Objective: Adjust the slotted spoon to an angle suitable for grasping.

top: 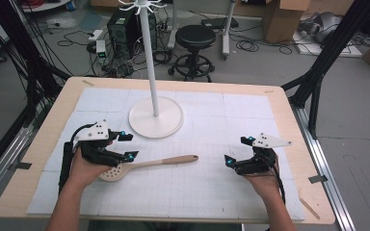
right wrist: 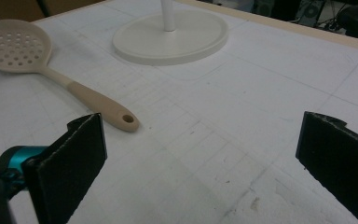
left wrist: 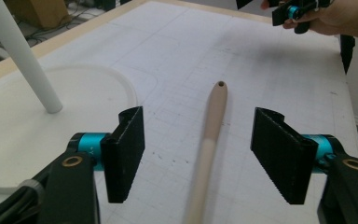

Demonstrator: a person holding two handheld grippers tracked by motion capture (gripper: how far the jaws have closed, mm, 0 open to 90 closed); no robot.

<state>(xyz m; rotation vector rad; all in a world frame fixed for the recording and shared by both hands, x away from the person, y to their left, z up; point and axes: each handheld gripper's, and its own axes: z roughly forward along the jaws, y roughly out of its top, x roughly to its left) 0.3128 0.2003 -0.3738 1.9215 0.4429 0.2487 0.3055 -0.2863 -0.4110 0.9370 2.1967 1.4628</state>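
The left tongs stand open astride the handle of the slotted spoon, pads clear of it. The right tongs gape wide, empty, at lower right of the high view. The grasp looks about to begin: next, pinch the handle. The spoon is cream, with a perforated bowl, and lies flat at the counter's lower middle, below the white stand.

The high view looks forward and down over the whole bench from the person's side. Each gripper view sits low and close, facing along its tongs. Both share the slotted spoon and the stand base.
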